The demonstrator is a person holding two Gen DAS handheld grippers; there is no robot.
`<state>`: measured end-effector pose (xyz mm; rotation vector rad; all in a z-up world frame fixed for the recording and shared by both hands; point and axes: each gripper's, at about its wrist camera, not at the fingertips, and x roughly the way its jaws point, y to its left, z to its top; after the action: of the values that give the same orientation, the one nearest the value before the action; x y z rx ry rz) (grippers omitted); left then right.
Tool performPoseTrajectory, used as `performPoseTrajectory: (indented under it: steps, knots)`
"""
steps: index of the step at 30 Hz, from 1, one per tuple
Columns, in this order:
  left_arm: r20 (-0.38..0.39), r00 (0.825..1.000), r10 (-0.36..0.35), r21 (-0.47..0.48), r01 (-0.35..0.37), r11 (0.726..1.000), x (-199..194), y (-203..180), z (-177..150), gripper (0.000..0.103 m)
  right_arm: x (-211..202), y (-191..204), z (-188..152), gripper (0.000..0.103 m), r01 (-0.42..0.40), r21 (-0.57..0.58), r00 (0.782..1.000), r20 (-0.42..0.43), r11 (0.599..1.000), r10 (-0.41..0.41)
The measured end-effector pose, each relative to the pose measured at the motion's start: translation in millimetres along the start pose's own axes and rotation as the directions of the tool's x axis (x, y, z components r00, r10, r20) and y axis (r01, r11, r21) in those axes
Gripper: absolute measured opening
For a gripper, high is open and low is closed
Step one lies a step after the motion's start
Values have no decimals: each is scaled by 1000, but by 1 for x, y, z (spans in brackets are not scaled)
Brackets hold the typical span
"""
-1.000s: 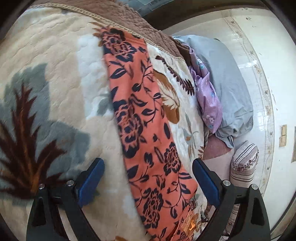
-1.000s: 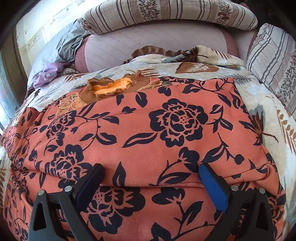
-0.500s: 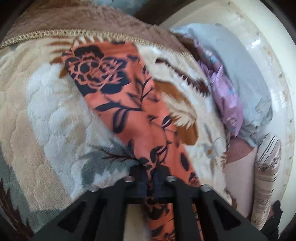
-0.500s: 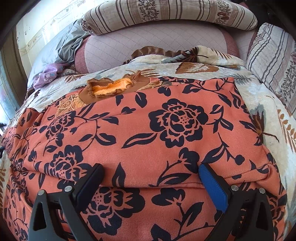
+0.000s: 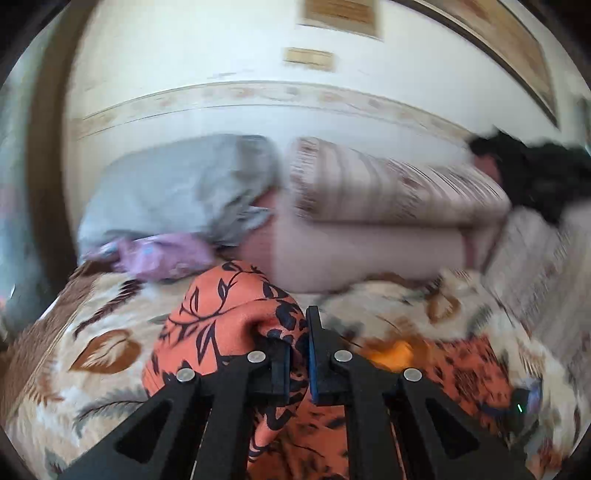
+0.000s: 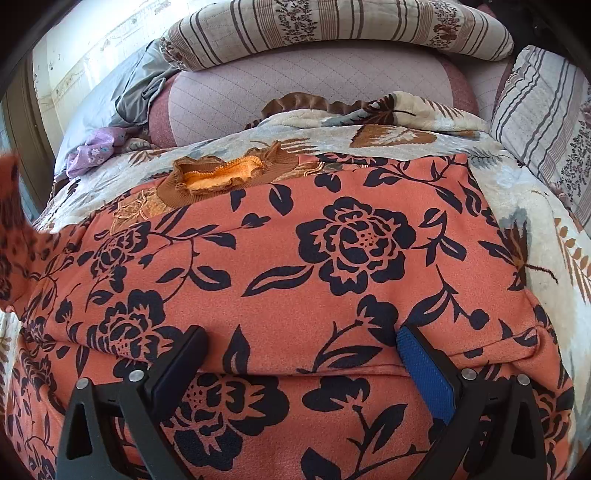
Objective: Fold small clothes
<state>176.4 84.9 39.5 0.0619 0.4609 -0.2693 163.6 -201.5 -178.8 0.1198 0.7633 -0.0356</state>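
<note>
Change since earlier: half a second before, the left gripper (image 5: 299, 354) was clamped on the orange floral garment (image 6: 295, 266) low against the blanket; now it had lifted that bunch clear, and its view had swung up to the wall and pillows, heavily blurred by motion. The right wrist view was almost the same, save for a blurred orange flap (image 6: 11, 221) newly risen at the left edge of the bed.
Left gripper: jaws nearly together, pinching a gathered hump of the garment (image 5: 236, 314) between the blue pads; the cloth bulged up and to the left of the fingers and hung down below them.
Right gripper: the right gripper (image 6: 301, 356) stood wide open, fingers spread apart and resting on the garment along a folded edge, holding nothing.
Garment: spread across the middle of the bed on the leaf-patterned blanket (image 6: 524, 206), one layer folded over another near the front edge.
Orange knit piece: a small brown-trimmed item (image 6: 221, 173) lay on the blanket, touching the garment's far edge.
Head of the bed: a striped pillow (image 6: 332, 29) lay over a pink quilted cushion (image 6: 314, 96); a grey cloth (image 6: 122, 96) and a purple cloth (image 6: 92, 151) sat at the far left corner.
</note>
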Motion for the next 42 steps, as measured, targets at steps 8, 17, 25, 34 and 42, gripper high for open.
performPoseTrajectory:
  steps: [8,17,25,34,42]
  knots:
    - [-435,897,-75,19,92,996,66,-90,-118,74,-1,-3,2,103,-26,22,1000,-3,999,26]
    - [-284,959,12,-282,-95,955,-2,15,-121,81,0,0,5,103,-15,14,999,-36,1000,16]
    - [-310,951,22,-550,-198,811,28,96,-141,81,-79,49,59,101,-103,-147,994,19,984,107]
    - [-340,940,8,-499,-187,846,53,86,-171,80,-16,204,20,55,53,-861,981,-49,505,-186]
    - [-349,936,34,-486,-212,848,57,87,-168,80,-40,175,84,14,135,-669,985,8,731,-174]
